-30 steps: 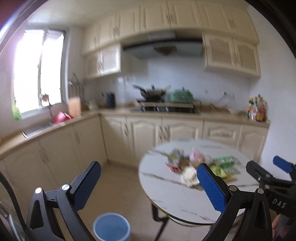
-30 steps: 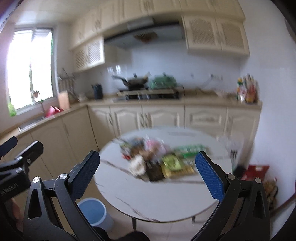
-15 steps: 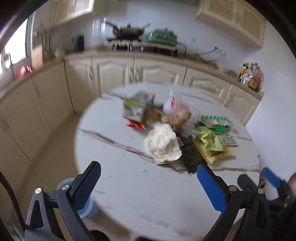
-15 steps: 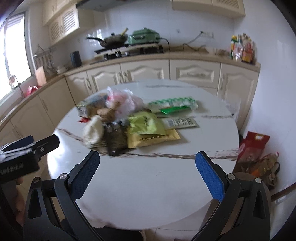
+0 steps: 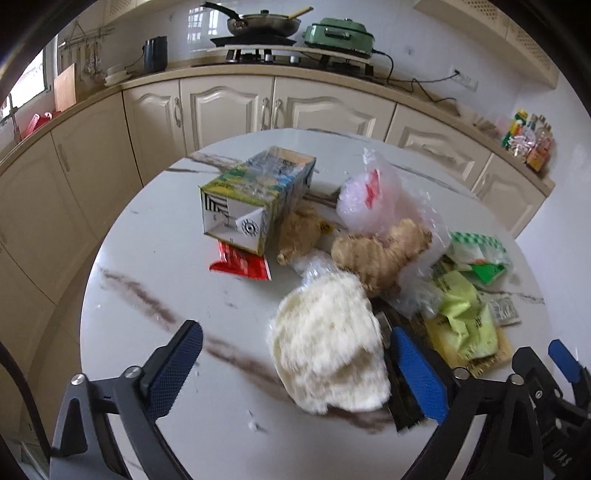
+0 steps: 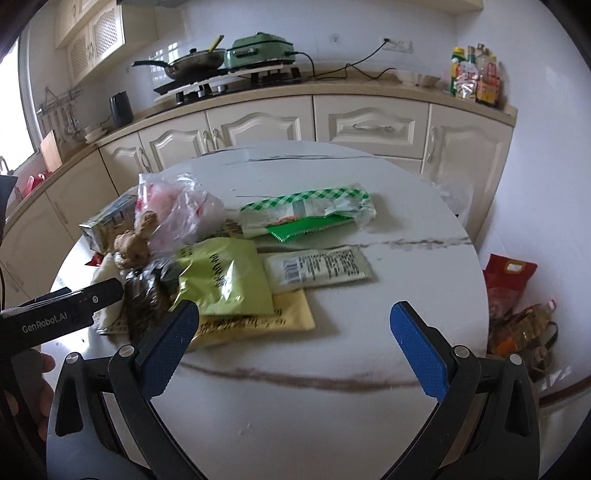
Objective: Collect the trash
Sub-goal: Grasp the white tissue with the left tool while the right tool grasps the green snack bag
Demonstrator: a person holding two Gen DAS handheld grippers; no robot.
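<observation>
A pile of trash lies on the round white marble table (image 5: 155, 258) (image 6: 332, 406). In the left wrist view I see a crumpled white wad (image 5: 328, 347), a carton (image 5: 255, 199), a red wrapper (image 5: 240, 264), ginger pieces (image 5: 380, 251) and a clear plastic bag (image 5: 373, 195). My left gripper (image 5: 295, 369) is open just above the table, its right finger beside the white wad. In the right wrist view a green packet (image 6: 225, 280), a yellow packet (image 6: 266, 321), a white barcode sachet (image 6: 317, 267) and a green checked wrapper (image 6: 306, 212) lie ahead. My right gripper (image 6: 293, 345) is open and empty.
Cream kitchen cabinets (image 6: 258, 122) and a counter with a stove, a pan (image 5: 262, 24) and a green appliance (image 6: 260, 50) curve behind the table. Bags and bottles (image 6: 517, 306) sit on the floor to the right of the table. The left gripper's body (image 6: 62, 314) shows at left in the right wrist view.
Both grippers have moved forward and down toward the table; the trash pile is now much closer. The blue bin on the floor has dropped out of view. Both stay open.
</observation>
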